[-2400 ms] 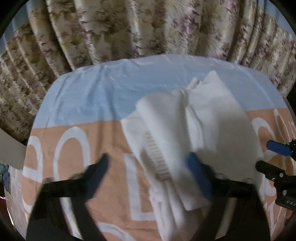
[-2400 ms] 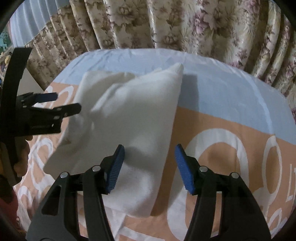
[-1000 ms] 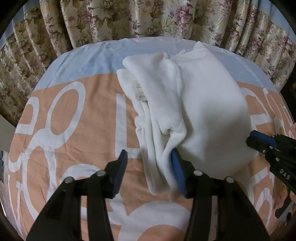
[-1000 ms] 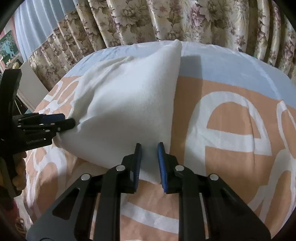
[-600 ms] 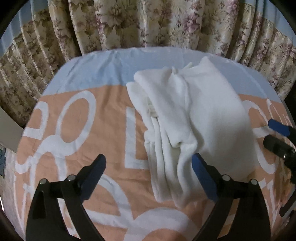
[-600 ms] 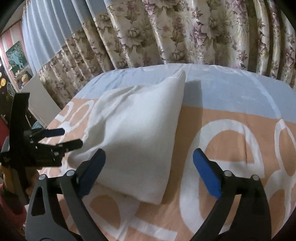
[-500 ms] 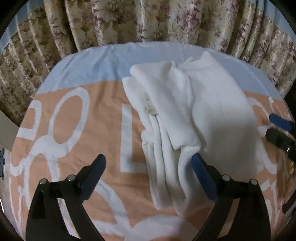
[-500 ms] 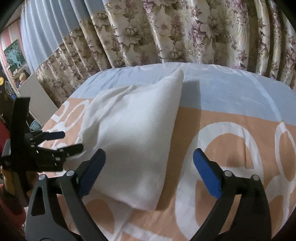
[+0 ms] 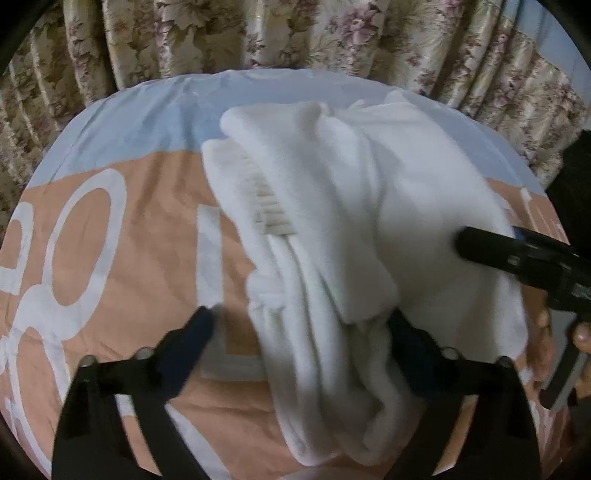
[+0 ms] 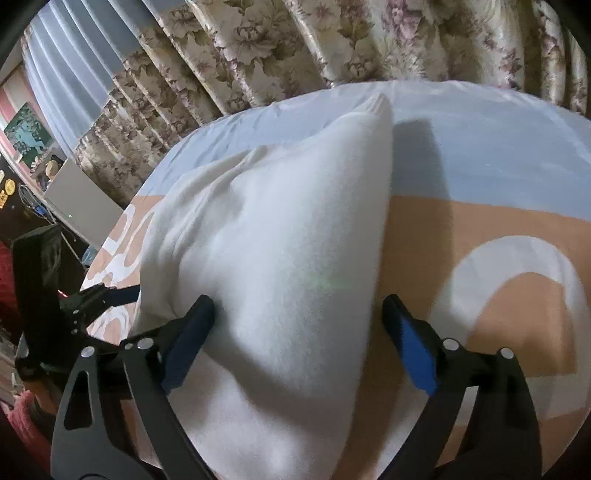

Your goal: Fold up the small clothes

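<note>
A white fleece garment (image 9: 369,229) lies folded in a thick bundle on the orange and blue printed cloth (image 9: 147,240). A ribbed cuff (image 9: 271,210) shows at its left side. My left gripper (image 9: 301,336) is open, its jaws on either side of the bundle's near left edge. My right gripper (image 10: 297,325) is open and straddles the near end of the garment (image 10: 280,229). The right gripper's black fingers (image 9: 491,251) reach in from the right over the garment. The left gripper (image 10: 107,295) shows at the far left of the right wrist view.
Floral curtains (image 9: 258,33) hang close behind the table (image 10: 480,140). A grey board (image 10: 81,206) and dark clutter stand at the far left in the right wrist view. A hand (image 9: 546,332) shows at the right edge of the left wrist view.
Both grippers have moved forward and lower onto the garment. The right gripper's fingers now lie over the garment's right side. Both stay open.
</note>
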Tool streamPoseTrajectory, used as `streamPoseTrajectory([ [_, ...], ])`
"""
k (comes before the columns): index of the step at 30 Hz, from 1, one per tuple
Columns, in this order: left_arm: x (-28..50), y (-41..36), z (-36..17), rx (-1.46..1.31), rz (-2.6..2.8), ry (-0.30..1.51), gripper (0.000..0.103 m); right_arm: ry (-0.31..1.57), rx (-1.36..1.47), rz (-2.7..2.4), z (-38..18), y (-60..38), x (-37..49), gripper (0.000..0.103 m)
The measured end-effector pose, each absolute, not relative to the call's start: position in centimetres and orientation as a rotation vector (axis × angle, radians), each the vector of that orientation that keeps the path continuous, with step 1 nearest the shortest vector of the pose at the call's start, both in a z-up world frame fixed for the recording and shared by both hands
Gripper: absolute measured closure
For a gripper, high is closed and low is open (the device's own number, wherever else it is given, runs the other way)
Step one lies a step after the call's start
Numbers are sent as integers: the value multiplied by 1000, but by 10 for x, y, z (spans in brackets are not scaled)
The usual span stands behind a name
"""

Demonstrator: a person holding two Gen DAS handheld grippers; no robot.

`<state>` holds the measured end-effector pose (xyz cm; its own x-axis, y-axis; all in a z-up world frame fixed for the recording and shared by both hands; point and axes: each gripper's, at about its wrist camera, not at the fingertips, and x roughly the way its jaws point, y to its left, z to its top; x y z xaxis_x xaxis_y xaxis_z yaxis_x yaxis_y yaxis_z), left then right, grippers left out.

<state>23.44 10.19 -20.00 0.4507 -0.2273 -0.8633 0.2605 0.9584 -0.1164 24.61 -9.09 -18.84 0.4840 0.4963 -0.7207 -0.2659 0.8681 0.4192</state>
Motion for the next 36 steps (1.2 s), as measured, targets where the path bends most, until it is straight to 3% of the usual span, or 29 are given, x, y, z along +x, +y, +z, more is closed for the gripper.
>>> streamPoseTrajectory([
  [2, 232, 99, -197, 23, -344, 1061, 44, 964, 267, 481, -189, -87, 248, 21],
  [5, 227, 91, -192, 47, -349, 1053, 53, 962, 223, 465, -188, -81, 248, 31],
  [9, 227, 88, -191, 40, -339, 1060, 56, 955, 178, 463, -183, -79, 245, 41],
  [30, 229, 83, -186, 40, -312, 1068, 66, 952, 125, 445, -177, -71, 243, 53],
  [36, 230, 77, -168, 49, -288, 1037, 74, 910, 112, 450, -158, -67, 245, 63],
])
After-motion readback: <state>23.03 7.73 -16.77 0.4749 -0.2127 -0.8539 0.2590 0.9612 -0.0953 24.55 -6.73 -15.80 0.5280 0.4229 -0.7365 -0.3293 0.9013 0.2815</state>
